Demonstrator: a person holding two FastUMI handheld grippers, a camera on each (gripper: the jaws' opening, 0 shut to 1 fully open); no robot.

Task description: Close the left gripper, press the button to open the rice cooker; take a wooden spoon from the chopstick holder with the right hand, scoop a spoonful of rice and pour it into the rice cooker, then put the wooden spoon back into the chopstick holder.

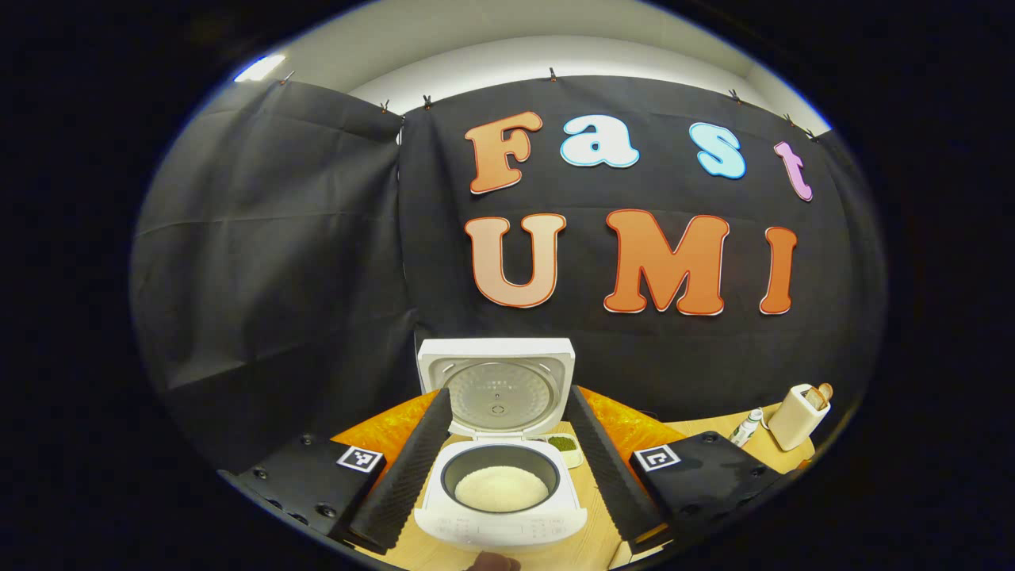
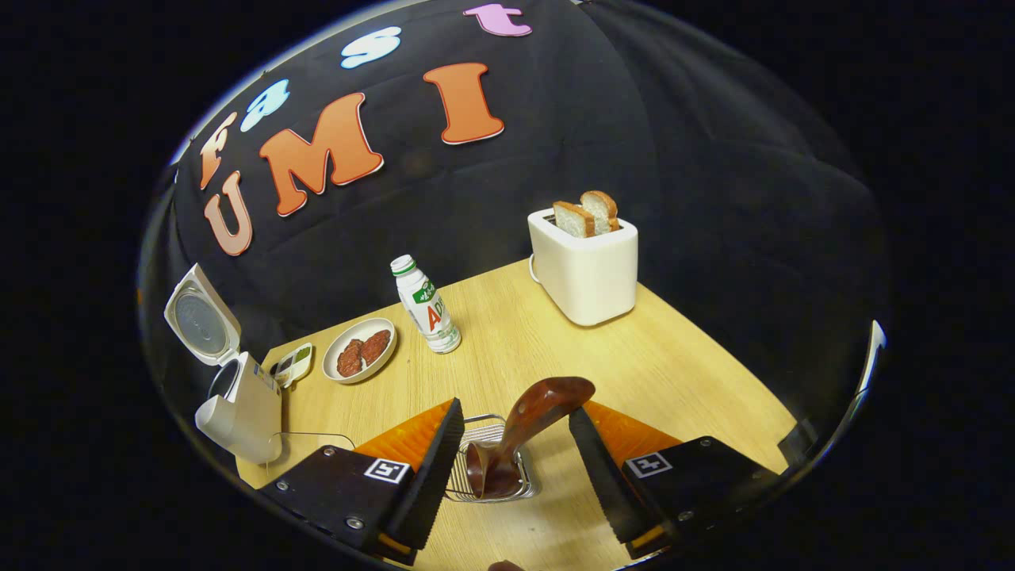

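While your right gripper (image 2: 515, 444) hangs wide open around the wooden spoon (image 2: 523, 432) standing in the chopstick holder (image 2: 468, 476), grip its stiff, light, likely slick handle mid-length.

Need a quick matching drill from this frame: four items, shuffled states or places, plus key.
Items
1. rice cooker
2. wooden spoon
3. toaster
4. plate

States
A. holds two bread slices
B. lid up, rice inside
C. carries two reddish-brown patties
D. standing in the wire holder, between the open right claw's fingers

Pairs: 1-B, 2-D, 3-A, 4-C
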